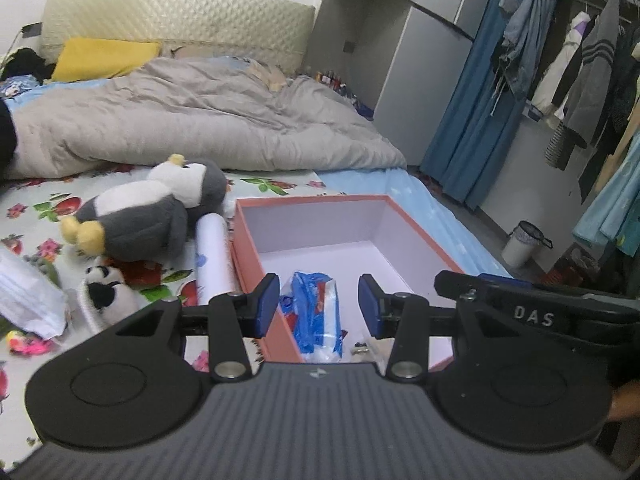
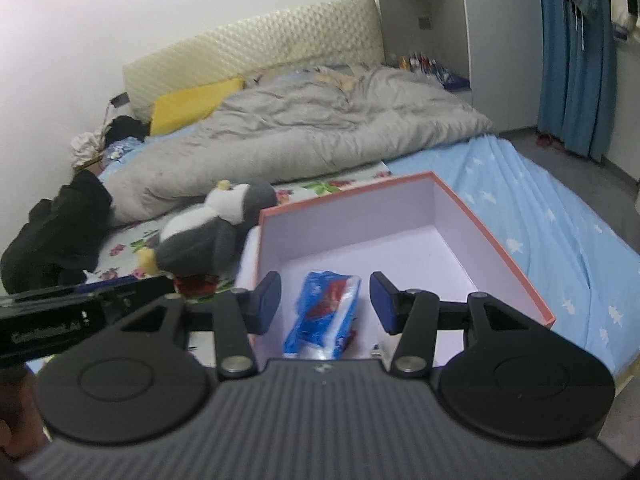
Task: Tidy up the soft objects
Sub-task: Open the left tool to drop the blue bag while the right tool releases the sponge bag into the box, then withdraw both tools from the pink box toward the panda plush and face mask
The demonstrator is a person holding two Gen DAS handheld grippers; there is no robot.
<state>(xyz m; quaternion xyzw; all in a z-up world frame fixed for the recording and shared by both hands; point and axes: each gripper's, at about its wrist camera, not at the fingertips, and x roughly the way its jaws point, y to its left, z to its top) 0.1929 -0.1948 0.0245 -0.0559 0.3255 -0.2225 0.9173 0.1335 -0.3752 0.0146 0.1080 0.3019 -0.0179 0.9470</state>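
Both the left gripper point(image 1: 317, 306) and right gripper point(image 2: 325, 304) hover open and empty above the pink box point(image 1: 248, 236), where a blue tissue pack point(image 1: 316, 312) lies stowed.

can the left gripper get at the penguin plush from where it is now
Probably yes. The penguin plush lies in the open on the floral sheet, left of the box, with nothing on top. The left gripper is open and holds nothing, so it only needs to swing left.

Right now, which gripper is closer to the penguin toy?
Left. The left gripper hangs over the box edge beside the penguin; the right gripper sits farther right, over the box.
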